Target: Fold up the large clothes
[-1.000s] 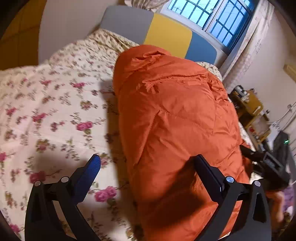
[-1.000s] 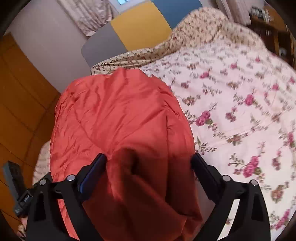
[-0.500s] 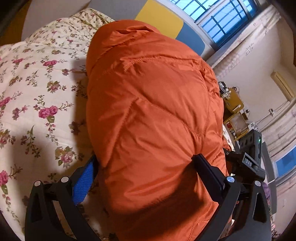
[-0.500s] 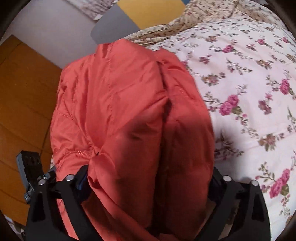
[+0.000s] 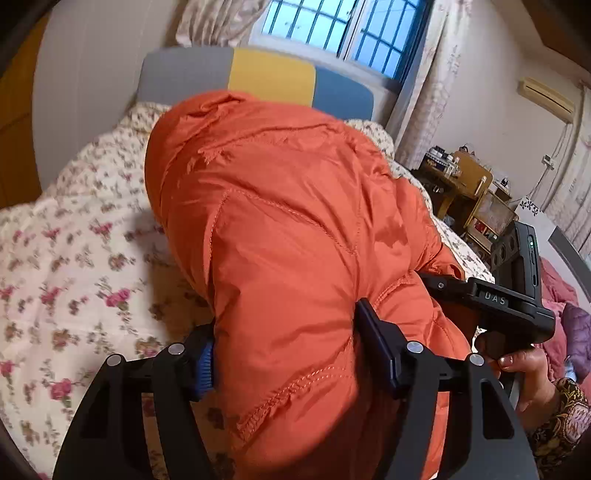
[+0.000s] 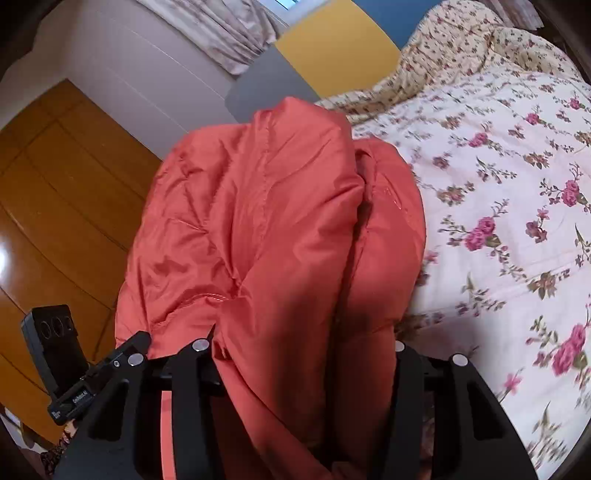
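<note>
Two wrist views, read left to right. Left wrist view: floral bedspread at far left, blurred; tri-colour headboard (grey, yellow, blue) behind, below barred window with curtains. Centre filled by orange puffer jacket, bunched and raised off the bedspread, blocking most of the bed beyond. Left gripper at bottom, jaws closing, blue pads pressed into the jacket's near fold from both sides, padding bulging between them. Farther right: right gripper, seen side-on, fingertips buried in jacket fabric, held by person's hand with patterned sleeve. Cluttered wooden shelves and wall air conditioner at far right.

Right wrist view: wooden wardrobe at left, with left gripper's body low in front of it. Jacket in centre, folded into thick stacked layers, hiding the headboard's lower edge. Right gripper at bottom, jaws closing, a thick wad of jacket squeezed between both fingers, pads hidden by fabric. Floral bedspread spread across the right; rumpled small-print quilt at upper right near the headboard.
</note>
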Demonstrator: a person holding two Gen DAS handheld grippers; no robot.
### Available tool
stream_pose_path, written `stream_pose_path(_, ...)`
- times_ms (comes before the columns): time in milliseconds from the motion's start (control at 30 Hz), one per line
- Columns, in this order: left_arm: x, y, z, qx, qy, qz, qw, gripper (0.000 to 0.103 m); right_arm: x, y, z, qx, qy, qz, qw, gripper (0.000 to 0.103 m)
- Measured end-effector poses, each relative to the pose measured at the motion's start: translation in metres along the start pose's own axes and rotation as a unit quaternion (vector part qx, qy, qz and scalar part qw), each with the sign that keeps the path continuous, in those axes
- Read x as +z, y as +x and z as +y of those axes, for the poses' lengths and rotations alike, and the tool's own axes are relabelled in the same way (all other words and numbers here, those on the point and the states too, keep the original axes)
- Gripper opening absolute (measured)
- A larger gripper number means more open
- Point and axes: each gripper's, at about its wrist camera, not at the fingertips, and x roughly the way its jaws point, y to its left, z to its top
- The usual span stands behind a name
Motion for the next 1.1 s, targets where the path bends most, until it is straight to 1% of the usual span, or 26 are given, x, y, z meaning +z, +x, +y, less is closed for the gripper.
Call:
stream_pose_path(133, -0.001, -0.023, 0.014, 0.001, 0.005, -0.02, 0.9998, 0.066, -0.013, -0.009, 0.024, 0.017, -0.007, -0.018, 1.0, 0.049)
stream_pose_path(233, -0.003, -0.042, 0.027, 0.014, 0.009, -0.034, 0.9993, 0.065, -0.021, -0.003, 0.048, 0.024, -0.017, -0.022, 0.999, 0.049)
stream_pose_path(267, -0.005, -0.047, 0.03, 0.019, 0.009, -0.036, 0.9991, 0.065, -0.018, 0.004, 0.061, 0.025, -0.024, -0.021, 0.999, 0.049)
stream_pose_path(367, -0.011, -0.068, 0.049, 0.038, -0.002, -0.041, 0.9984, 0.065, -0.024, 0.021, 0.085, 0.035, -0.034, -0.016, 0.999, 0.049)
stream_pose_path(467, -0.019, -0.089, 0.073, 0.058, -0.017, -0.046, 0.9971, 0.065, -0.037, 0.045, 0.115, 0.052, -0.045, -0.003, 0.998, 0.049)
stream_pose_path(700, -0.043, -0.133, 0.126, 0.1, -0.052, -0.052, 0.9923, 0.065, -0.057, 0.1, 0.167, 0.065, -0.071, 0.032, 0.995, 0.049)
stream_pose_path(867, -0.058, -0.155, 0.149, 0.117, -0.069, -0.058, 0.9891, 0.065, -0.067, 0.13, 0.189, 0.064, -0.092, 0.048, 0.992, 0.049)
stream_pose_path(1000, -0.065, -0.155, 0.159, 0.124, -0.081, -0.053, 0.9875, 0.066, -0.076, 0.145, 0.2, 0.048, -0.099, 0.055, 0.992, 0.049)
stream_pose_path(1033, -0.067, -0.153, 0.161, 0.126, -0.085, -0.051, 0.9871, 0.066, -0.078, 0.151, 0.197, 0.037, -0.097, 0.06, 0.993, 0.049)
stream_pose_path(1100, -0.071, -0.15, 0.162, 0.13, -0.086, -0.05, 0.9864, 0.066, -0.078, 0.154, 0.193, 0.03, -0.095, 0.063, 0.993, 0.05)
